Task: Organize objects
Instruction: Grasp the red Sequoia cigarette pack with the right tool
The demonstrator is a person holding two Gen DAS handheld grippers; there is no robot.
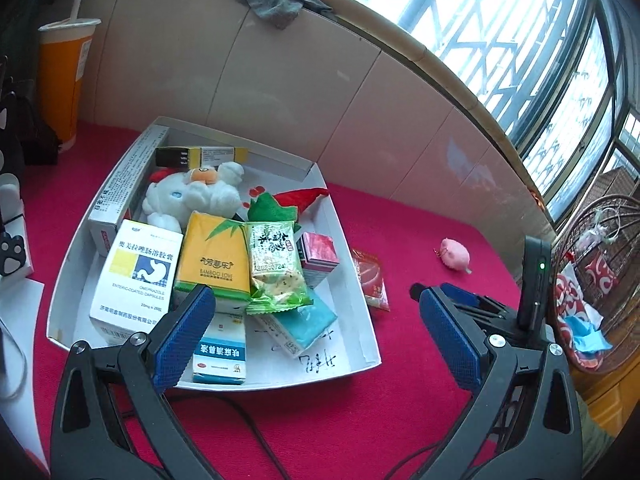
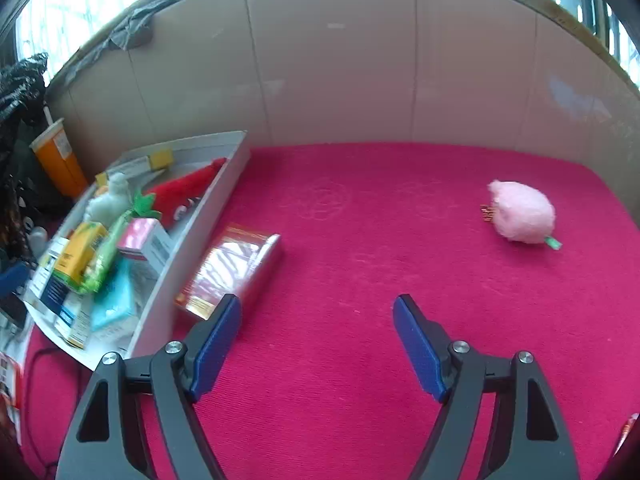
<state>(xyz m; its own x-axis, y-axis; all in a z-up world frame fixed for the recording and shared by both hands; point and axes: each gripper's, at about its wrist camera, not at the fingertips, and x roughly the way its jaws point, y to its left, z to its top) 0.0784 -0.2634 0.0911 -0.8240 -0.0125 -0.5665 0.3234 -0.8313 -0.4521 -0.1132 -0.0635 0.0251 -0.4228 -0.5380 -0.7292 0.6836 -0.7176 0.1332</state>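
A white cardboard tray (image 1: 340,236) (image 2: 188,252) on the red cloth holds several medicine boxes, a yellow tissue pack (image 1: 212,264), a green snack packet (image 1: 276,268) and a white plush toy (image 1: 192,196). A red foil packet (image 1: 370,280) (image 2: 236,268) lies on the cloth just right of the tray. A pink fluffy toy (image 1: 455,254) (image 2: 522,218) sits farther right. My left gripper (image 1: 316,328) hovers open over the tray's near side, nothing between its blue pads. My right gripper (image 2: 316,340) is open over bare cloth, its left fingertip next to the foil packet.
An orange paper cup (image 1: 64,80) (image 2: 60,160) with a straw stands behind the tray at the left. A beige panel wall (image 2: 340,60) closes off the back. A wire basket (image 1: 600,260) with cloth sits beyond the cloth's right edge. A black cable (image 1: 248,424) runs across the near cloth.
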